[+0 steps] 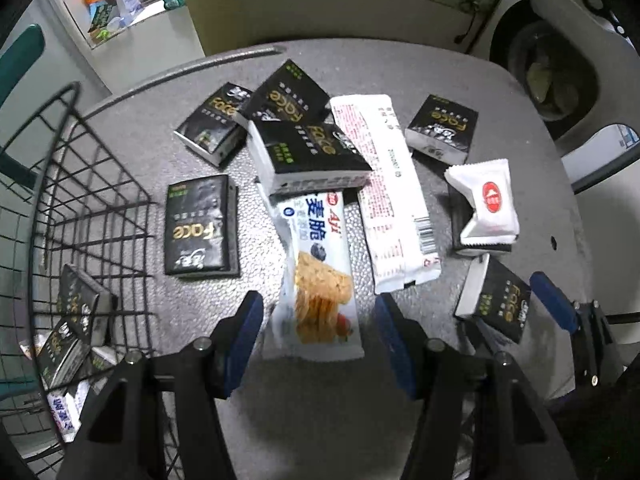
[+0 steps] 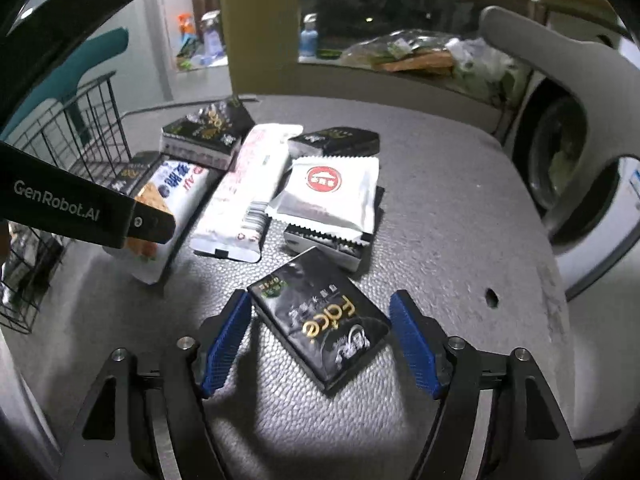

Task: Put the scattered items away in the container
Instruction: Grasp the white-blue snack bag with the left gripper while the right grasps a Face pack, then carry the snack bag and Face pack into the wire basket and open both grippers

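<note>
Several black "Face" packets and snack wrappers lie scattered on the grey table (image 1: 500,92). My left gripper (image 1: 320,340) is open with its blue pads either side of the near end of a cracker packet (image 1: 316,276). My right gripper (image 2: 322,340) is open and straddles a black Face packet (image 2: 320,316); that packet also shows in the left wrist view (image 1: 498,300), by the right gripper's blue pad (image 1: 552,304). The black wire basket (image 1: 80,216) at the left holds several packets (image 1: 76,332).
A long white wrapper (image 1: 384,192), a white pouch with a red mark (image 1: 488,200) and more Face packets (image 1: 200,224) lie mid-table. The left gripper's body (image 2: 80,208) crosses the right wrist view. A washing machine (image 2: 580,168) stands at the right.
</note>
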A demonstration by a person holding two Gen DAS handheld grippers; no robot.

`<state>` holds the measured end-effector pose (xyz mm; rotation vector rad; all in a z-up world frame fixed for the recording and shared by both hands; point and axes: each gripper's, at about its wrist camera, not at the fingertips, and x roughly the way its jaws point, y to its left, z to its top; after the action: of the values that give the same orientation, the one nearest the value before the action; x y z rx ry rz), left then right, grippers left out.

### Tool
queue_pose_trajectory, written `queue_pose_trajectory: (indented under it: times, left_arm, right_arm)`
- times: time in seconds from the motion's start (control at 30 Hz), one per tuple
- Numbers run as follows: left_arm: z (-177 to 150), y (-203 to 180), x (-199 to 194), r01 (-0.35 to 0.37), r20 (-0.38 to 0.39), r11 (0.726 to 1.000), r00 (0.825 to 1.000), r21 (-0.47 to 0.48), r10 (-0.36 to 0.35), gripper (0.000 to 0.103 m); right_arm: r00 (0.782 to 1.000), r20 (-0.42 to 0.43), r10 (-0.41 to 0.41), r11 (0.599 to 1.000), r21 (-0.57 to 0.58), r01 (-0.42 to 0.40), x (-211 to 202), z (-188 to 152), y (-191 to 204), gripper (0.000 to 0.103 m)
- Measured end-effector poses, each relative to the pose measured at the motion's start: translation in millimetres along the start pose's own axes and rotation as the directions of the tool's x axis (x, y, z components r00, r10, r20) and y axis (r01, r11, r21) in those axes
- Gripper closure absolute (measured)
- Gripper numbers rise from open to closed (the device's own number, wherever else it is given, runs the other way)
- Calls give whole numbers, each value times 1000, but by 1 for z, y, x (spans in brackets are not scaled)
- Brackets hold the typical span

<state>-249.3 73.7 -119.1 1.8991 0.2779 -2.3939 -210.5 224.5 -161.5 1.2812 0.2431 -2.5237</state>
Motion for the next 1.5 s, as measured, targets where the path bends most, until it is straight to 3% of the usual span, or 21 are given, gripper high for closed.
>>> queue_pose_trajectory:
  times: [0.23,0.27,0.33,0.37,0.43,0.47,0.7,1.2,1.33,1.5]
  left_arm:
    - [11,0,18,3,-20,1000,1000,4,-3,39]
    - [11,1,20,9,-23,1000,1000,1,-9,39]
    - [10,3,21,20,-24,1000,1000,-4,-20,39]
    - [8,5,22,23,-24,1000,999,-7,-23,39]
    - [6,8,22,25,-23,1000,999,-9,-26,42]
    - [4,9,22,27,-23,1000,999,-8,-27,51]
    - [-17,20,17,46,-12,999,999,-19,-46,60]
    - [-61,33,-78,108,112,994,988,7,-108,63]
    - [-56,46,-117,119,173,993,978,-6,-116,63]
    - [-63,119,-155,103,234,991,969,-89,-80,63]
  right_arm:
    - [999,-24,42,997,66,-40,12,4,-12,31]
    - [999,-25,49,996,76,-47,11,3,-12,35]
    - [998,-27,52,995,83,-49,8,1,-10,53]
    - [998,-31,51,995,87,-48,6,-1,-10,55]
    - [996,-39,77,991,113,-72,1,-5,-10,55]
    - [995,-42,91,989,125,-85,-1,-7,-10,55]
    - [994,-41,97,987,130,-91,-20,-18,5,55]
    - [988,108,110,985,120,-123,-102,12,41,55]
    - [970,163,179,980,53,-190,-129,37,81,55]
    - [942,161,296,954,-93,-284,-140,62,160,55]
